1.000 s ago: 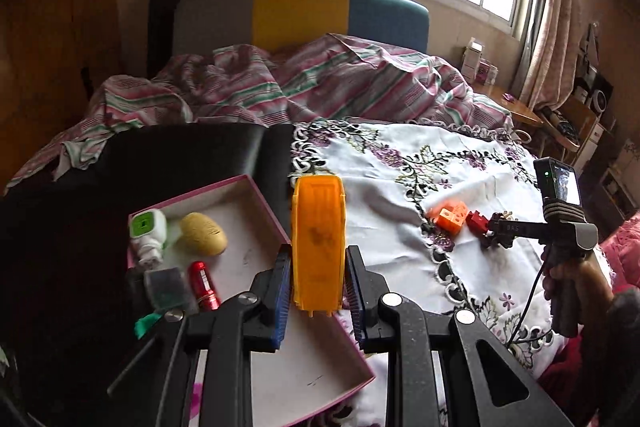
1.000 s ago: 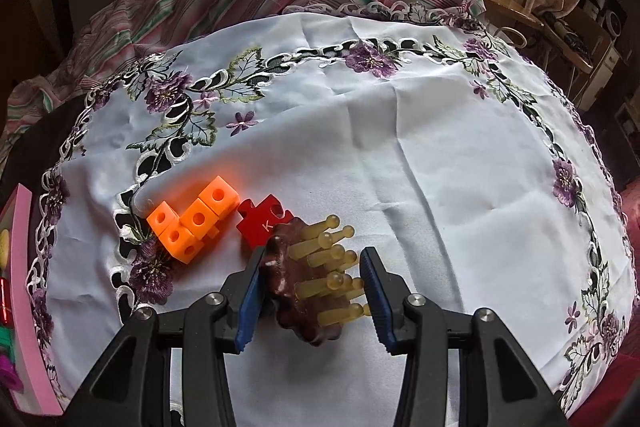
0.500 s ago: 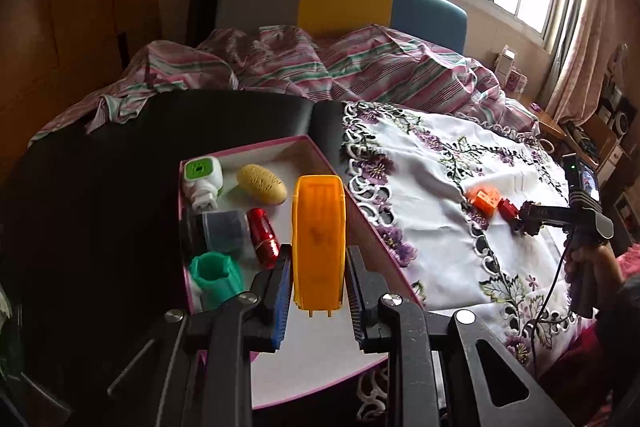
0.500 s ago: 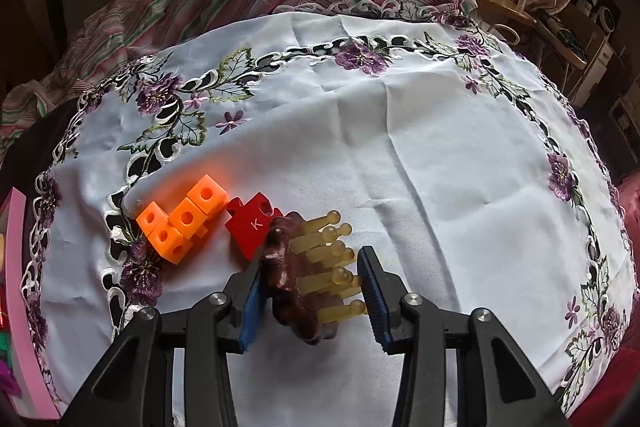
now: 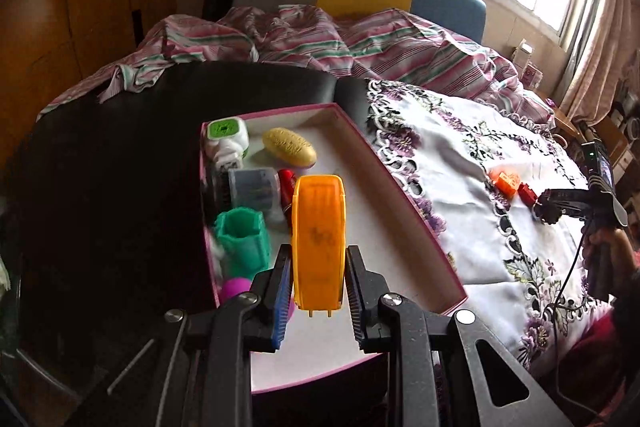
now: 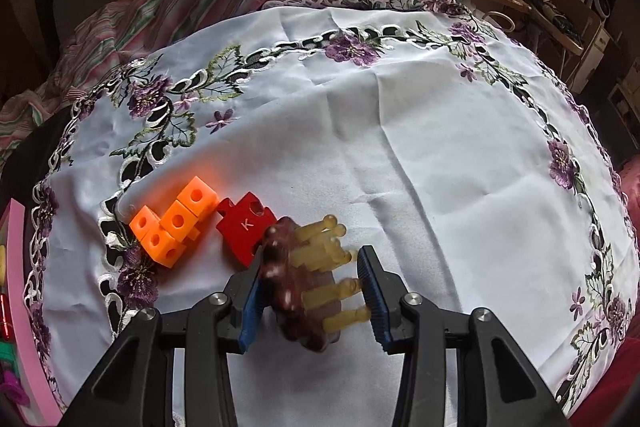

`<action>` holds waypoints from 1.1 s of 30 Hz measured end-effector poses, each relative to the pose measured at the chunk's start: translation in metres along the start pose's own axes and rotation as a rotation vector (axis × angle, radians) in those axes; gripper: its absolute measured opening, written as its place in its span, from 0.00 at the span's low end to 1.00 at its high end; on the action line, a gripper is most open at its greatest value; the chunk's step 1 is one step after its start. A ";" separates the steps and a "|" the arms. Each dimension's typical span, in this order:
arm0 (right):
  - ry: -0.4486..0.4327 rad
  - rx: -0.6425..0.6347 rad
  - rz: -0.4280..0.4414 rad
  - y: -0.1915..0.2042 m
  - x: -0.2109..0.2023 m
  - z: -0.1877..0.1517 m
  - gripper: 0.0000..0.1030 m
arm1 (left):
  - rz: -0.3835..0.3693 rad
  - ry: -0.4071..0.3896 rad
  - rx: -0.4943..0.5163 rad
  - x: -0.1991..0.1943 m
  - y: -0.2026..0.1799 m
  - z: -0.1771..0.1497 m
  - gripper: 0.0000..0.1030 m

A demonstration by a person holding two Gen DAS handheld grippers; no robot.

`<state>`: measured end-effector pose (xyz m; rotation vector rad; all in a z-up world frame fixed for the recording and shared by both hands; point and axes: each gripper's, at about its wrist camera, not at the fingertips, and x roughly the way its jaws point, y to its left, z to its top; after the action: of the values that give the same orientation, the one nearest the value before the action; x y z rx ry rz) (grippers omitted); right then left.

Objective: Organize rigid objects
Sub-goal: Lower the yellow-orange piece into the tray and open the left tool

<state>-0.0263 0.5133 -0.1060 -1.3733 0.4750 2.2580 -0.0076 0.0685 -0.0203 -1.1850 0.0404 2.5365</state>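
the left gripper (image 5: 318, 285) is clamping an orange plastic piece (image 5: 319, 239) between its pads, jaws drawn tight on its flat sides, with the piece's long axis running straight forward along the fingers. it is hanging over the pink-rimmed box (image 5: 404, 199), directly above the bare white floor on the box's right half, so the coming move looks like a short drop straight down rather than any sideways reach. the box's left half is already holding a green-and-white gadget (image 5: 226, 139), a yellow oval (image 5: 289, 147), a grey cylinder (image 5: 253, 189), a red tube (image 5: 286, 187), a teal cup (image 5: 242, 241) and something magenta (image 5: 236, 287).

the right gripper (image 6: 312, 287) is gripping a brown massager with yellowish pegs (image 6: 296, 279), partly closed around it, low over the embroidered cloth (image 6: 400, 131). just beside it lie a red puzzle piece (image 6: 244, 229) and orange linked cubes (image 6: 174, 225), still outside the box, nearer this hand.
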 end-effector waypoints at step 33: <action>-0.005 -0.052 -0.027 0.006 -0.004 0.000 0.42 | -0.154 0.135 -0.138 0.088 -0.002 0.064 0.25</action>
<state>-0.0284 0.5075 -0.1021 -1.3911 0.3963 2.2664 -0.1071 0.1064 -0.0445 -1.3551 -0.1896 2.3550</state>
